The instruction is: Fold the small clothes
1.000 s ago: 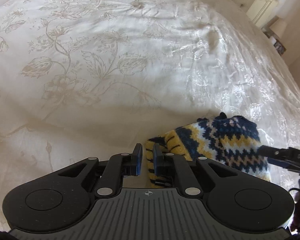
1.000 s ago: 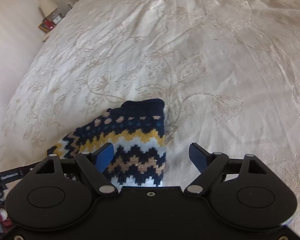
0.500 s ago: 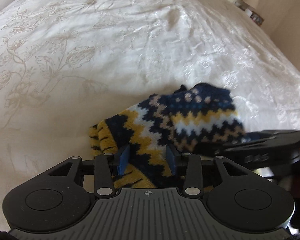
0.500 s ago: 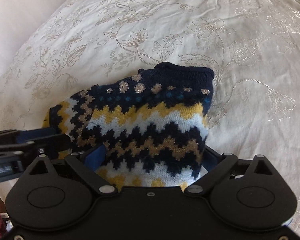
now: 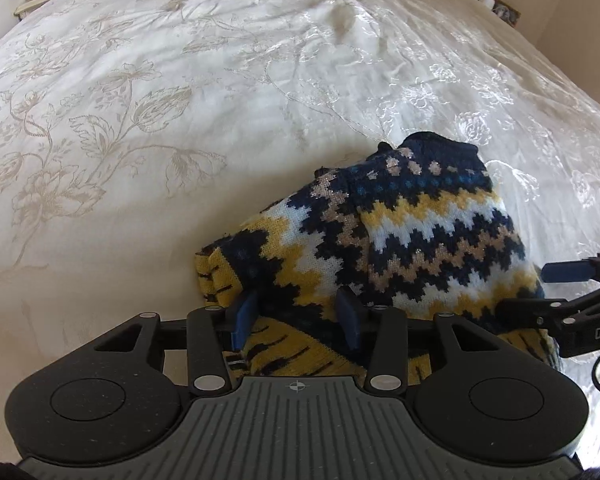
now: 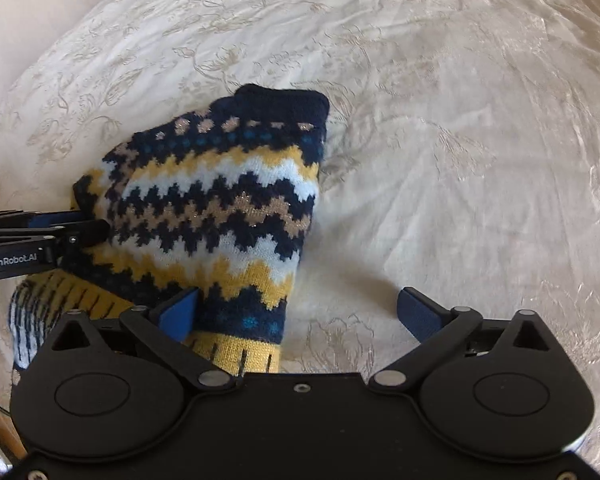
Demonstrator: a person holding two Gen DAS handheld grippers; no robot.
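Item: knitted zigzag sweater (image 5: 412, 236), navy, yellow and white, folded, lying on the bed's cream floral bedspread (image 5: 148, 128). My left tongs (image 5: 298, 314): half parted, just opened, hem between the pads, unpressed. My right tongs (image 6: 300, 312): spread wide, just opened, straddling the sweater's near corner, gripping nothing.

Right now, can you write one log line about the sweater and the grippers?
step: letting go after fold | sweater: on bedspread | left gripper: open, just opening | right gripper: open, just opening
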